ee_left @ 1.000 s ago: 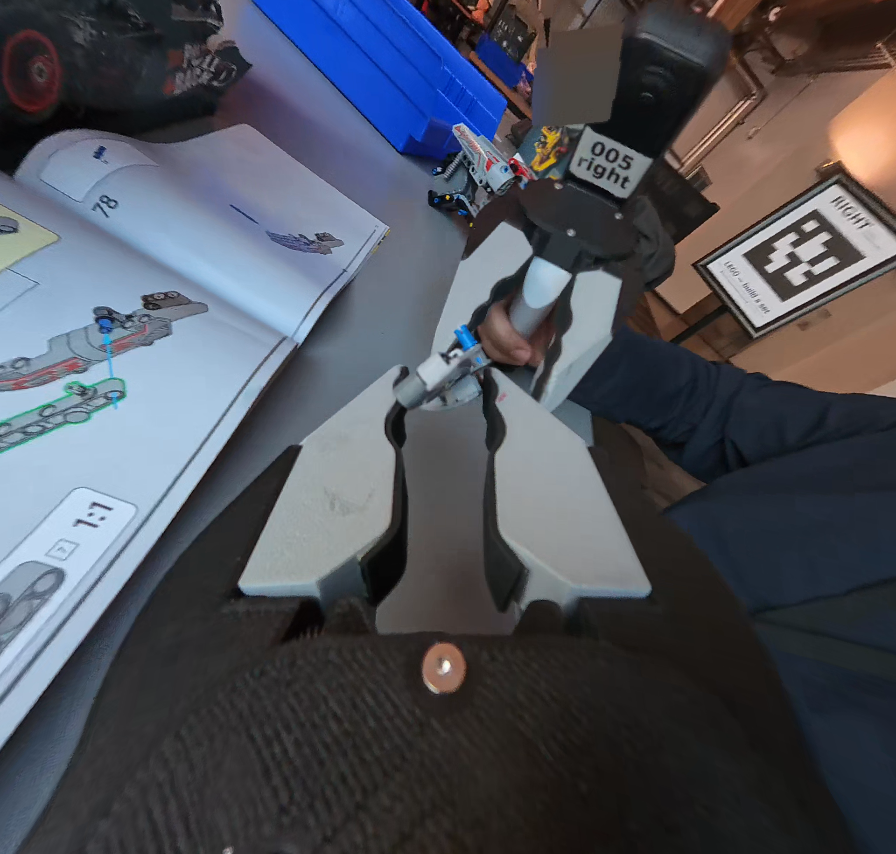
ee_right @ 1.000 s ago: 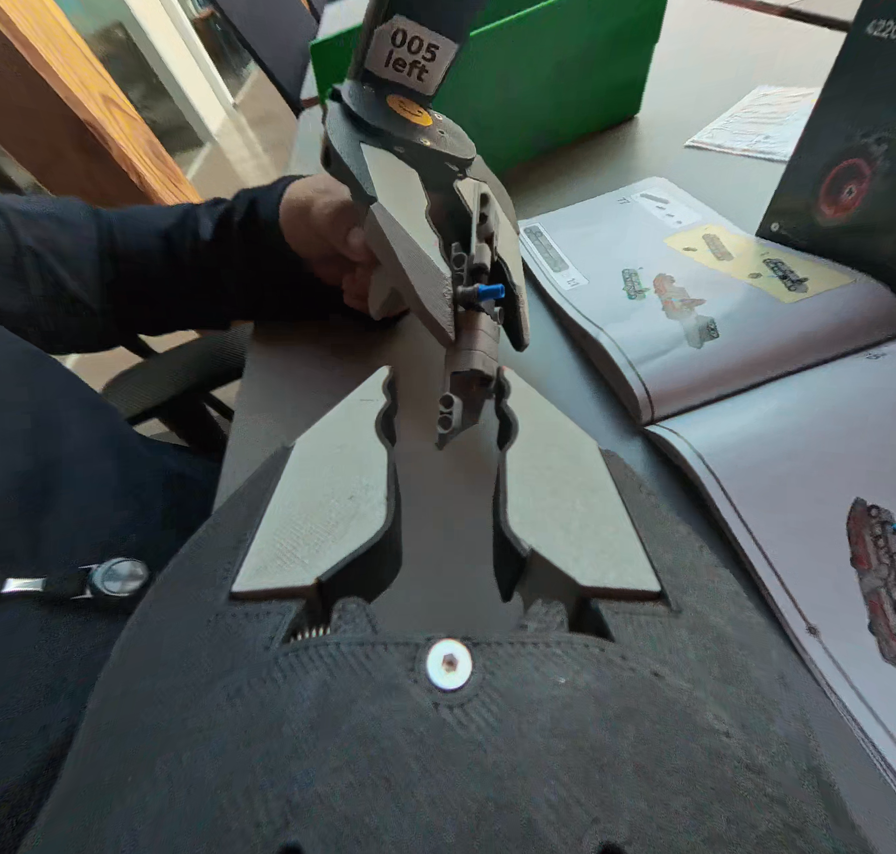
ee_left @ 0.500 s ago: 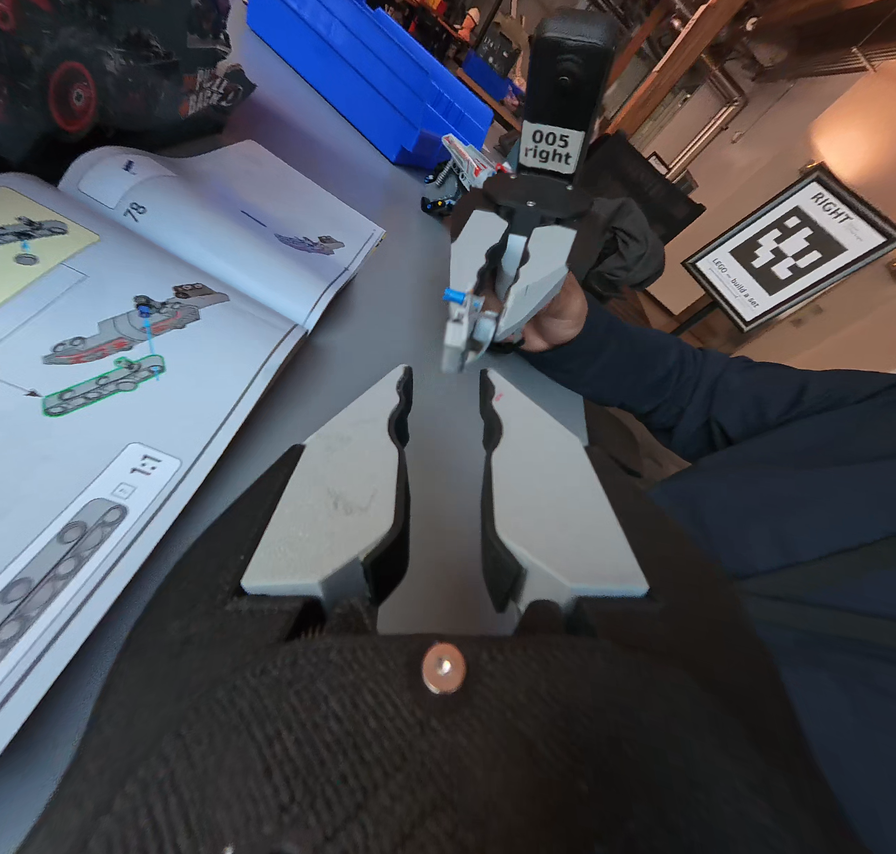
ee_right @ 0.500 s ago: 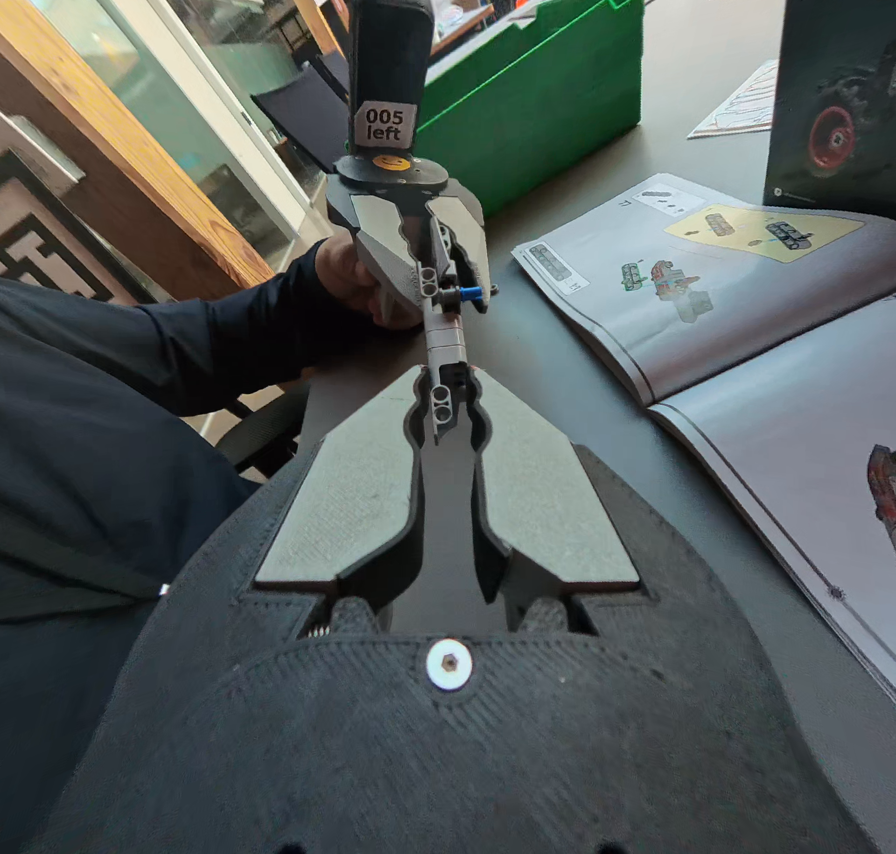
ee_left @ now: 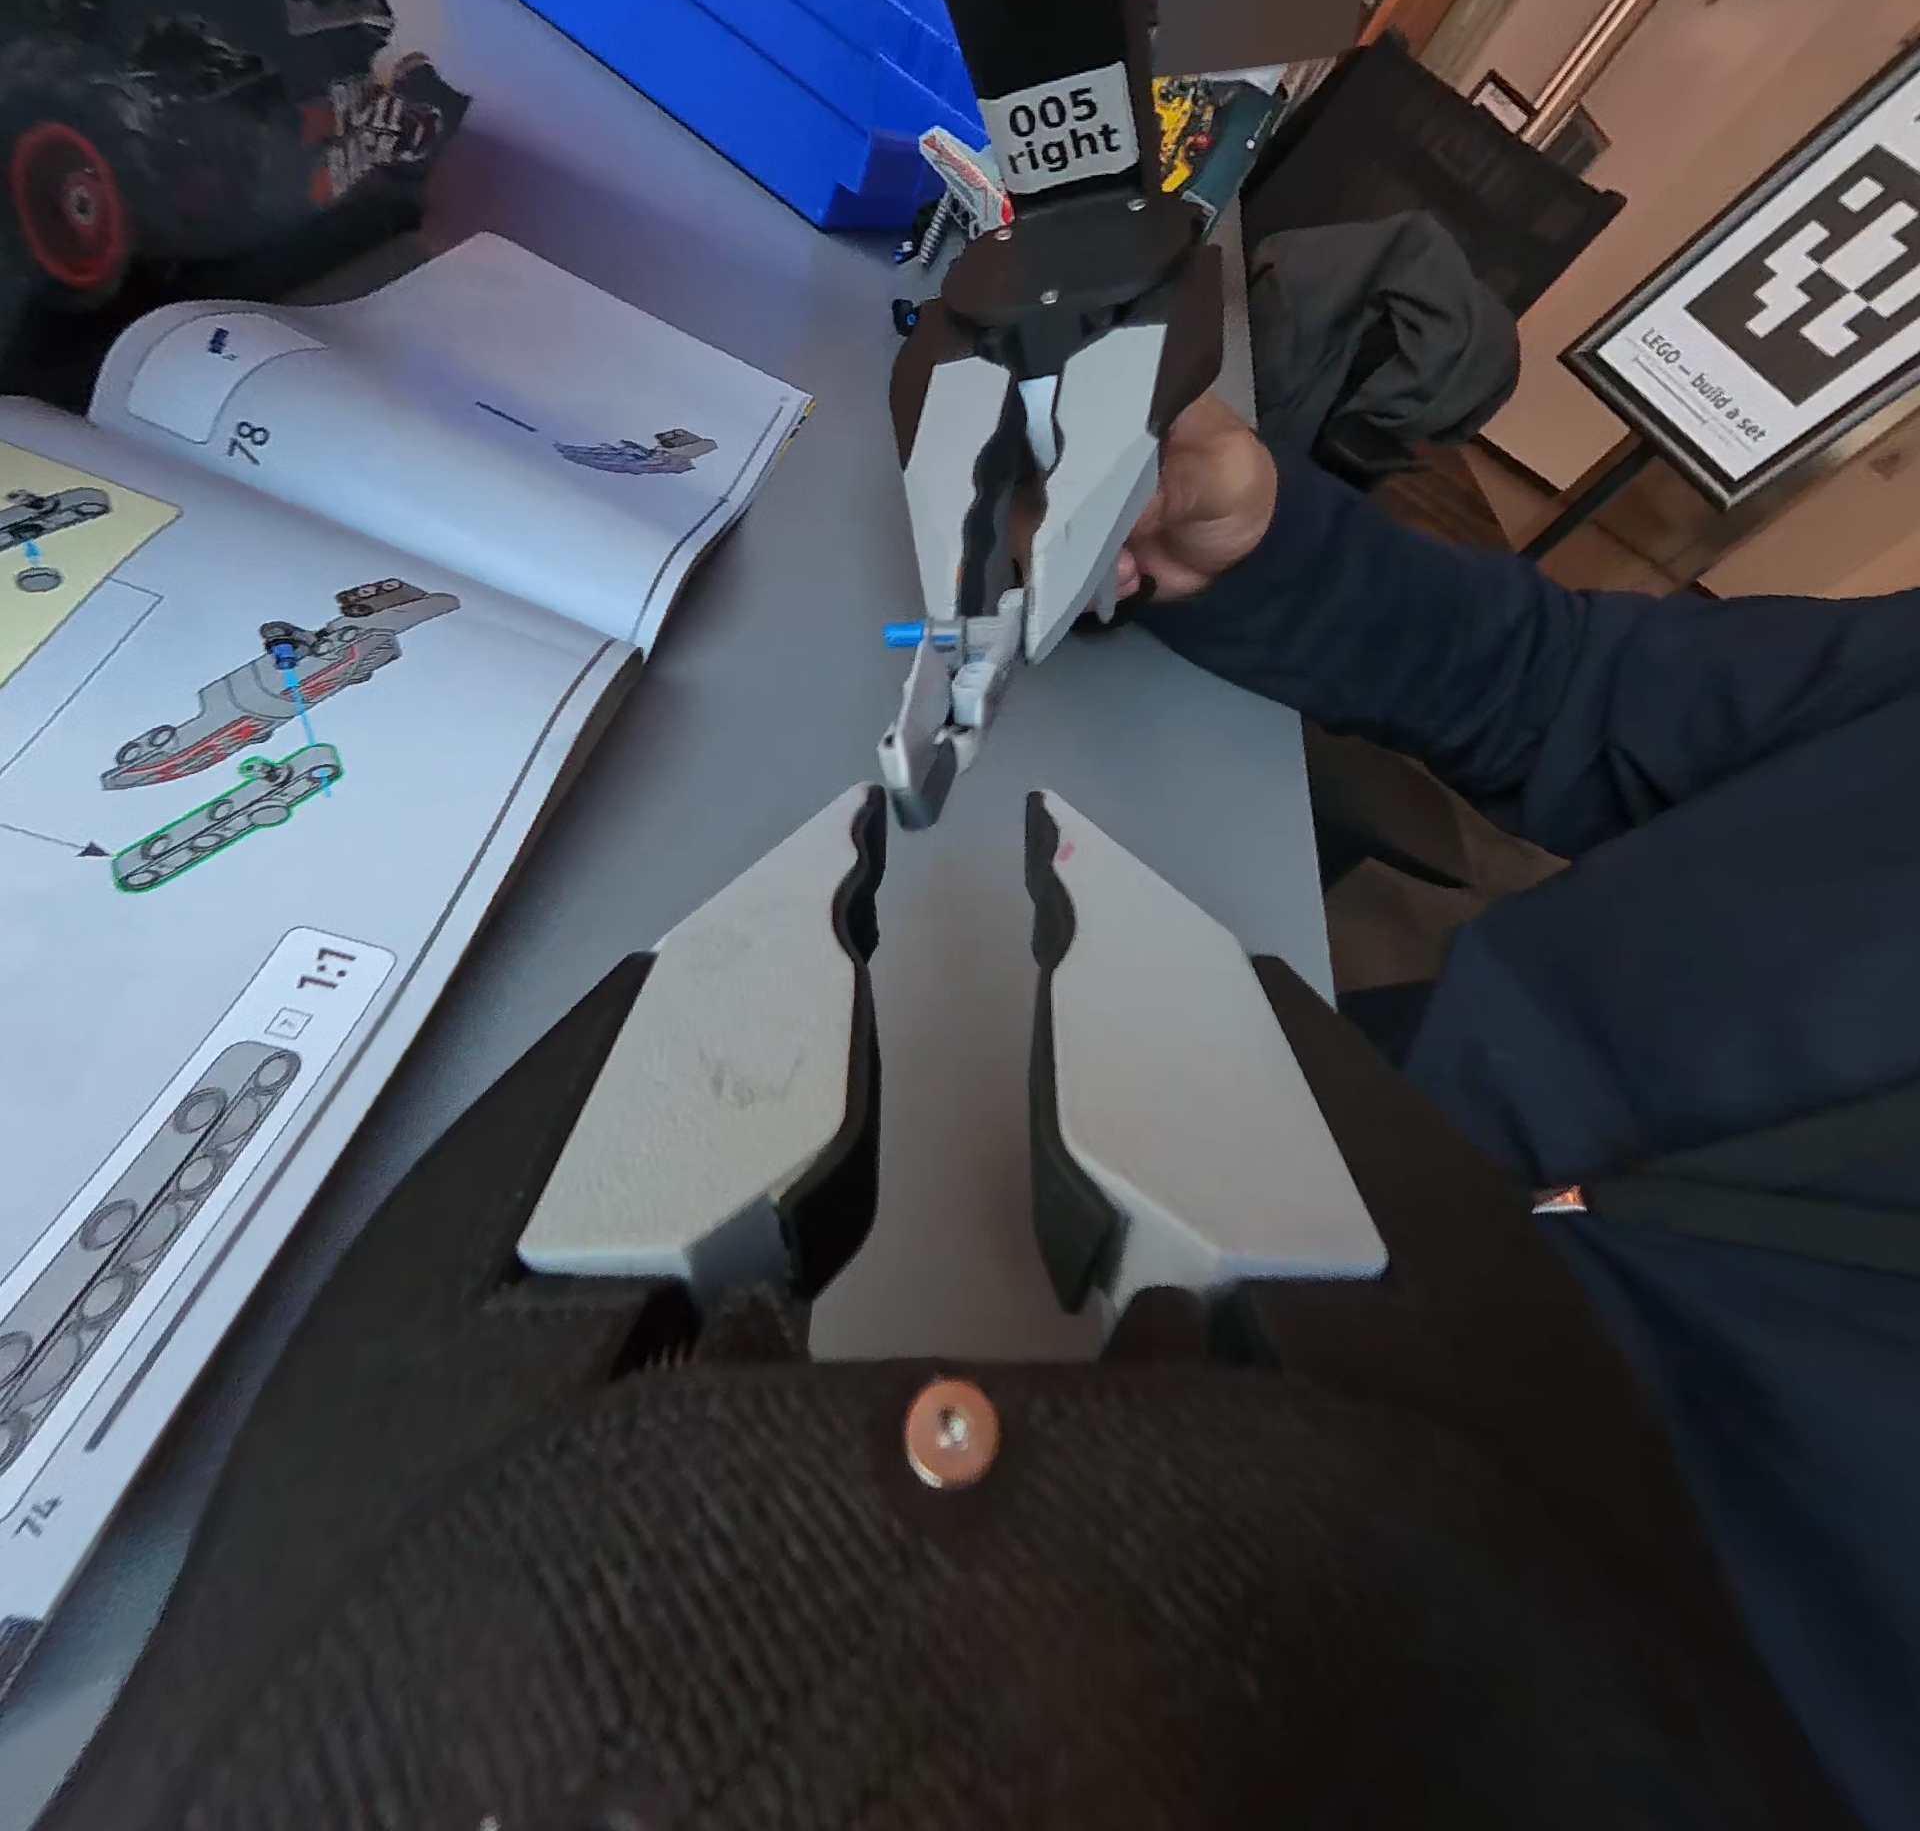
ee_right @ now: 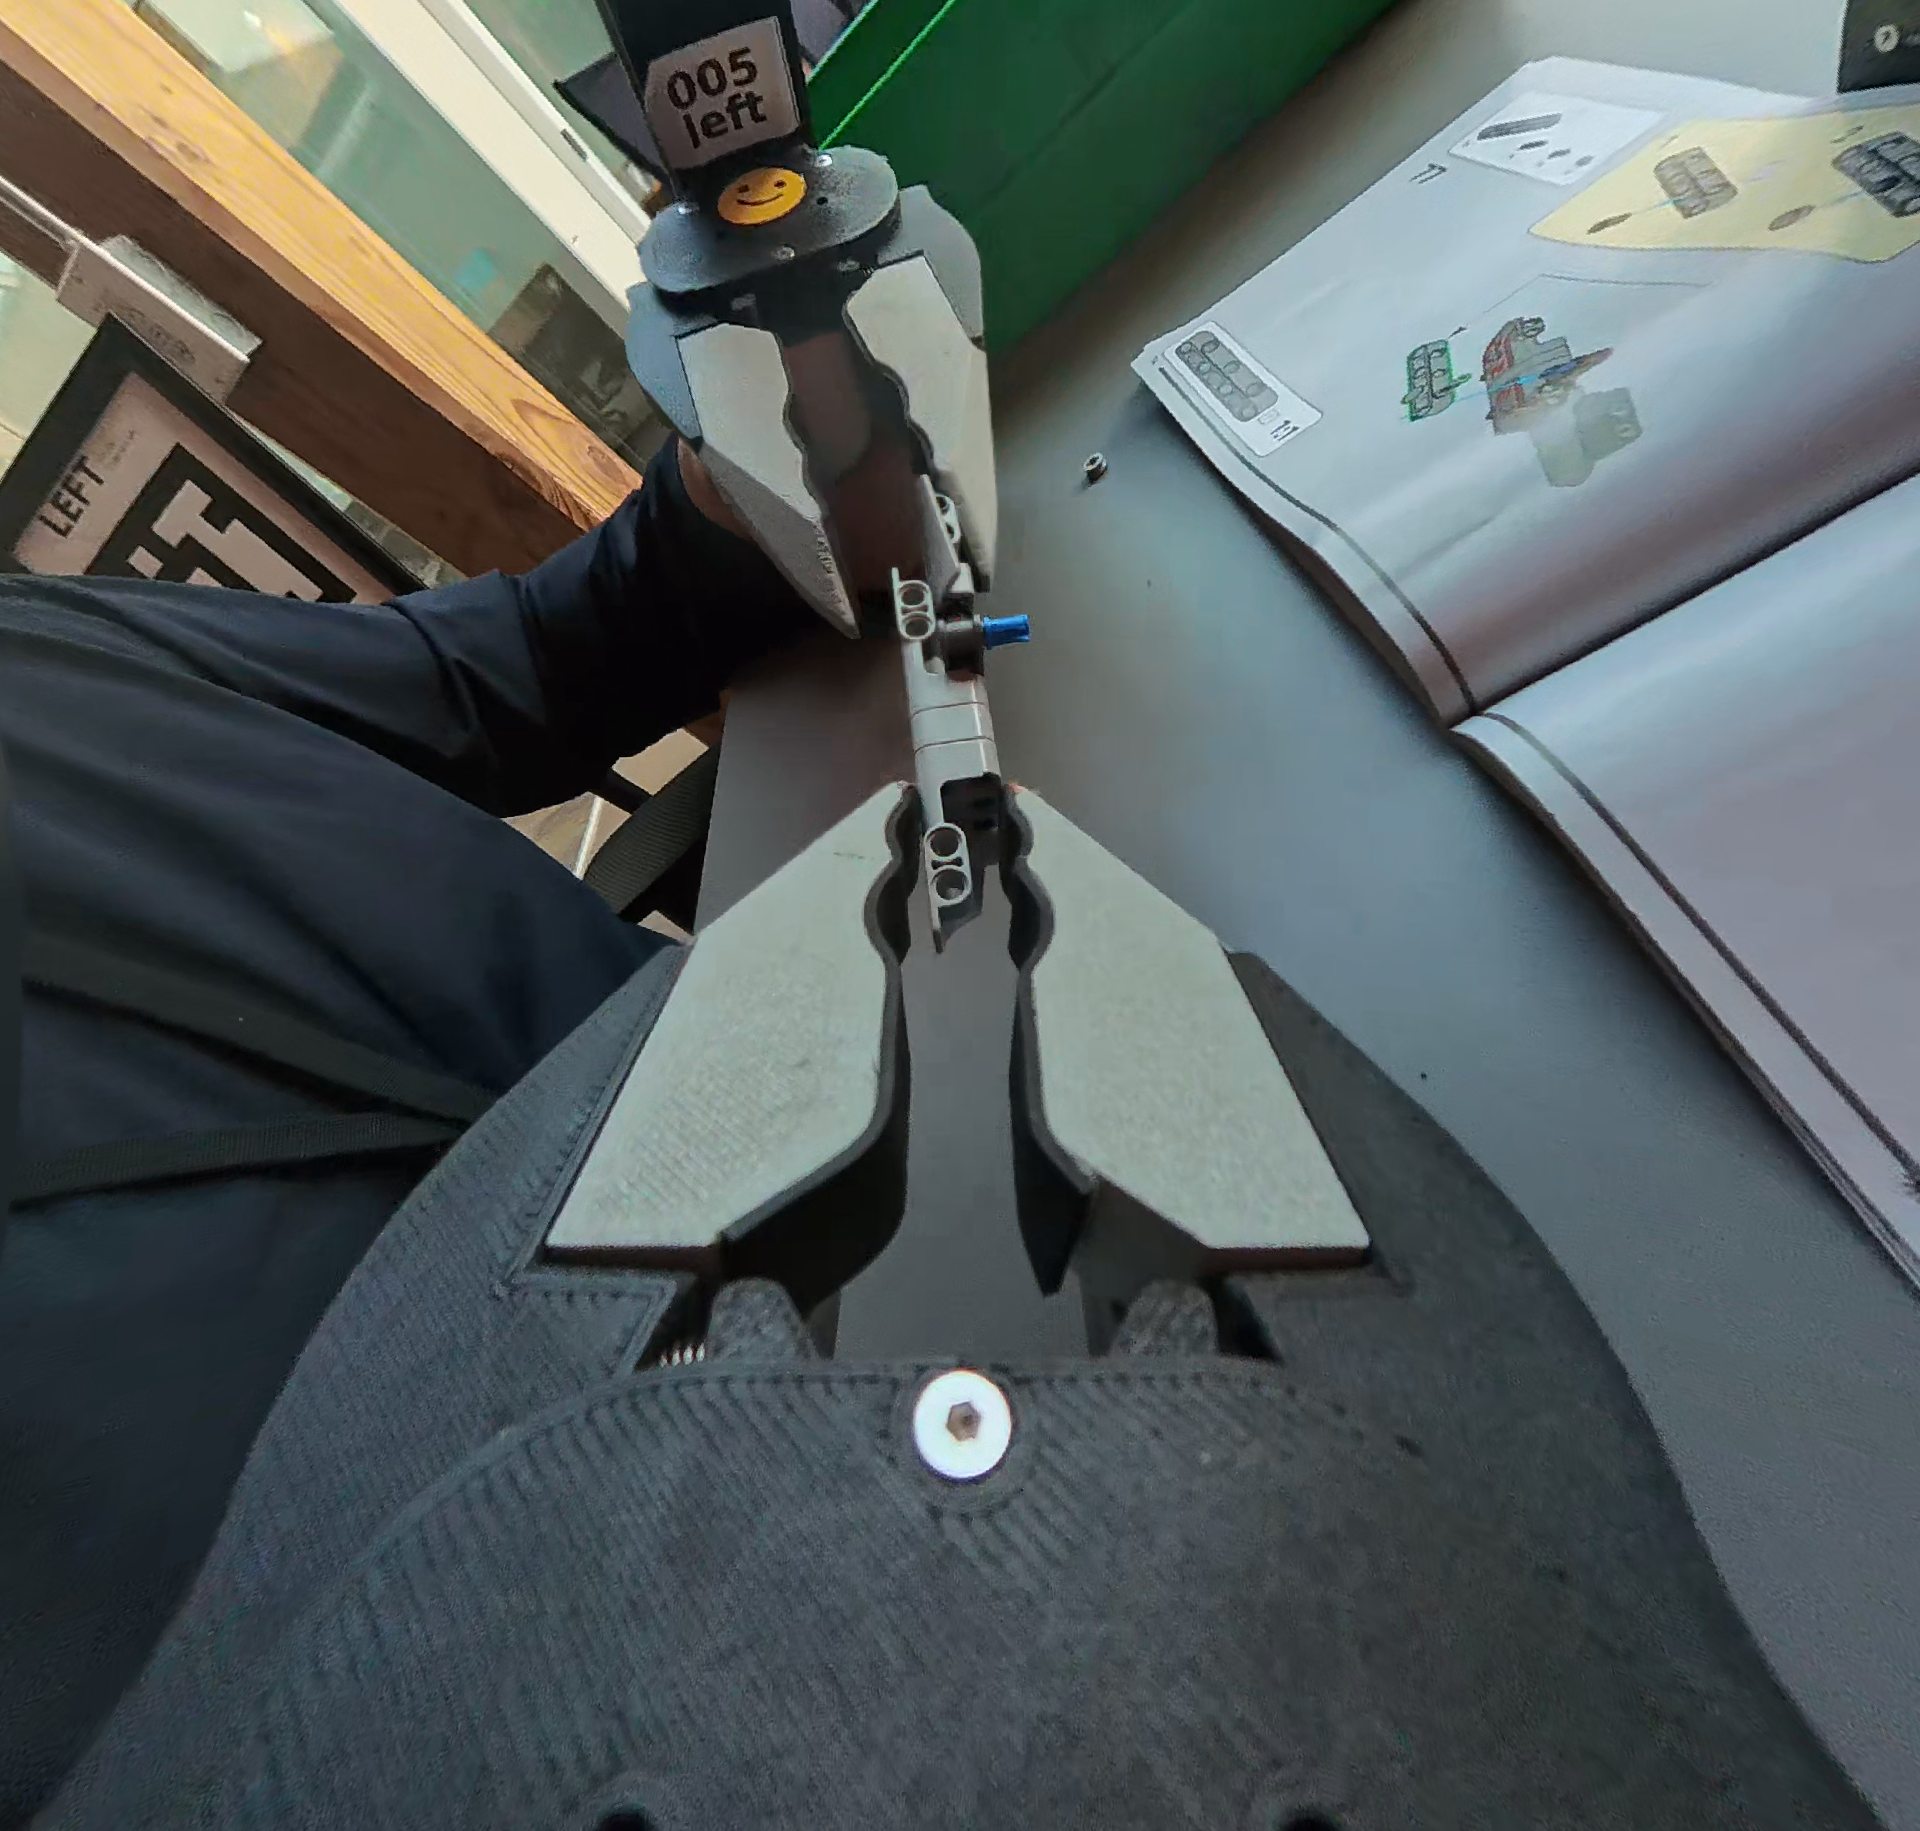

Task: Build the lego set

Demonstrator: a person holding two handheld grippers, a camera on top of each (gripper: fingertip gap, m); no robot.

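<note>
My right gripper [ee_right: 961, 805] is shut on the near end of a slim grey lego assembly [ee_right: 951, 732] with a blue pin [ee_right: 1006, 626] sticking out sideways. It holds the assembly in the air above the grey table [ee_right: 1195, 742]. My left gripper [ee_left: 951, 815] is open and empty. In the left wrist view the assembly [ee_left: 930, 732] hangs from the right gripper [ee_left: 987, 638], its free end just at my left fingertips. In the right wrist view the left gripper [ee_right: 909, 607] stands open around the assembly's far end.
An open instruction booklet [ee_left: 364, 638] lies on the table, also seen in the right wrist view [ee_right: 1558, 431]. Blue bins [ee_left: 727, 46], a dark lego box [ee_left: 156, 119] and a small model [ee_left: 961, 181] stand behind. A green bin [ee_right: 1091, 98] and a small dark ring [ee_right: 1093, 467] are nearby. One gripper's finger ends stand about 5 cm off the other's.
One second ago the left gripper held the assembly. It let go as the right gripper shut on the other end. The two grippers have since come closer together.
</note>
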